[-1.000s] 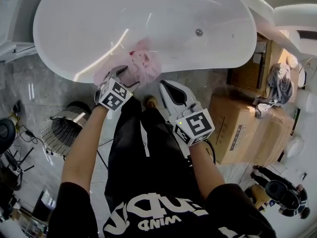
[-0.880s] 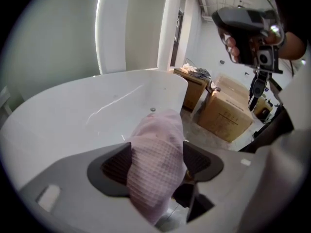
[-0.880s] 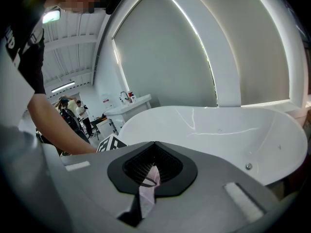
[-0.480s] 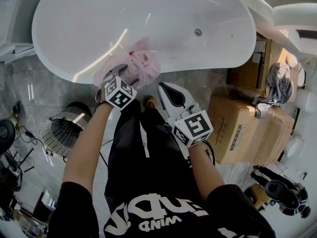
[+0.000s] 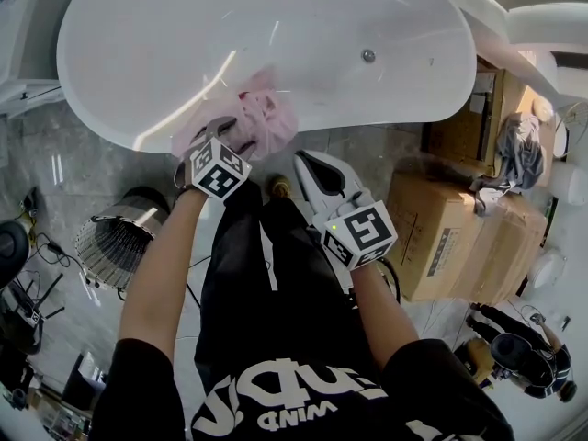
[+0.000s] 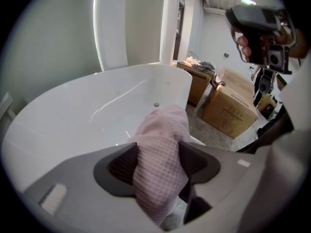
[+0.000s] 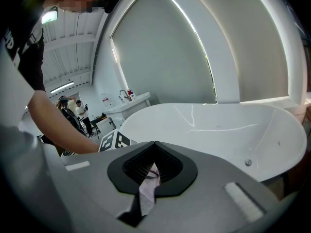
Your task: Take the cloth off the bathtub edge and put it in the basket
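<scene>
The white bathtub (image 5: pixel 165 44) fills the head view from ten o'clock round to two. Stacked cardboard boxes (image 5: pixel 450 237) stand on the floor at three o'clock, and the wire basket (image 5: pixel 112 240) stands at about eight o'clock, to the left of the person's legs and well apart from the tub's near rim.

The pink cloth (image 5: pixel 266 118) hangs over that near rim, close to the middle of the picture and just at twelve o'clock from the left gripper (image 6: pixel 158 165). Part of it lies inside the tub and part droops down the outer wall.

In the left gripper view, the left gripper's jaws stand at either side of the bunched fold. They have just been closing, and both pads now touch the waffle weave at nine and three o'clock, starting to pinch it.

The right gripper (image 7: pixel 154 145) is pressed together and hangs near the tub, at four o'clock from the cloth. A pale sliver shows through its slit, but I cannot tell what that is.

The cloth looks light, soft and limp. It should fold and trail when lifted rather than keep its shape. The thick bunched part on top of the rim, where the pads already sit, seems the best hold, since a thin edge could slip out.
</scene>
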The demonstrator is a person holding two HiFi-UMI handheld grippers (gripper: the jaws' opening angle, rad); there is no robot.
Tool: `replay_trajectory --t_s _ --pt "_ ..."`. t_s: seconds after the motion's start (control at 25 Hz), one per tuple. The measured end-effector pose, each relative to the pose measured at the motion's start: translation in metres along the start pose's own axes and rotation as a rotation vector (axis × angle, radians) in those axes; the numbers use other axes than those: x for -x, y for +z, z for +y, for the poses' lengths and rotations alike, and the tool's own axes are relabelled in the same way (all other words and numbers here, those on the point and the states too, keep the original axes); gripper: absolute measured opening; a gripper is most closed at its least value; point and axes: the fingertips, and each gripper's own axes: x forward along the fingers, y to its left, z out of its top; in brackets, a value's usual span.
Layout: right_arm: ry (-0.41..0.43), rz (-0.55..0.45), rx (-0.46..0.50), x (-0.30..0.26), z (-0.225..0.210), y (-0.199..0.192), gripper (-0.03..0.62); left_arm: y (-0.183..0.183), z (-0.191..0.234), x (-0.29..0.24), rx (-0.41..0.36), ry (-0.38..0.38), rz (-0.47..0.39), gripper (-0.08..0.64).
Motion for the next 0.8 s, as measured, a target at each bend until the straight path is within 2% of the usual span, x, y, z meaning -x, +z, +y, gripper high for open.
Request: replay_trajectory --t_s 0.16,0.32,0.4,0.64,0.8 --pt "-0.003 0.003 0.002 0.001 -0.003 -0.001 0.005 0.003 0.003 0.006 0.057 -0.011 -0.026 0.223" --pt "-0.003 0.009 0.004 0.002 -0.007 -0.004 0.005 0.005 0.005 0.012 0.129 -0.006 -0.048 0.114" --pt "-0.002 0.014 0.002 0.002 -0.008 -0.006 0.005 0.006 0.007 0.013 0.152 0.003 -0.052 0.085" --pt "0.003 0.017 0.019 0.004 -0.008 -0.004 0.005 0.006 0.006 0.018 0.251 -0.010 -0.064 0.058" --pt "0.000 0.008 0.031 0.007 -0.013 0.003 0.005 0.010 0.006 0.028 0.271 -0.002 -0.076 0.052"
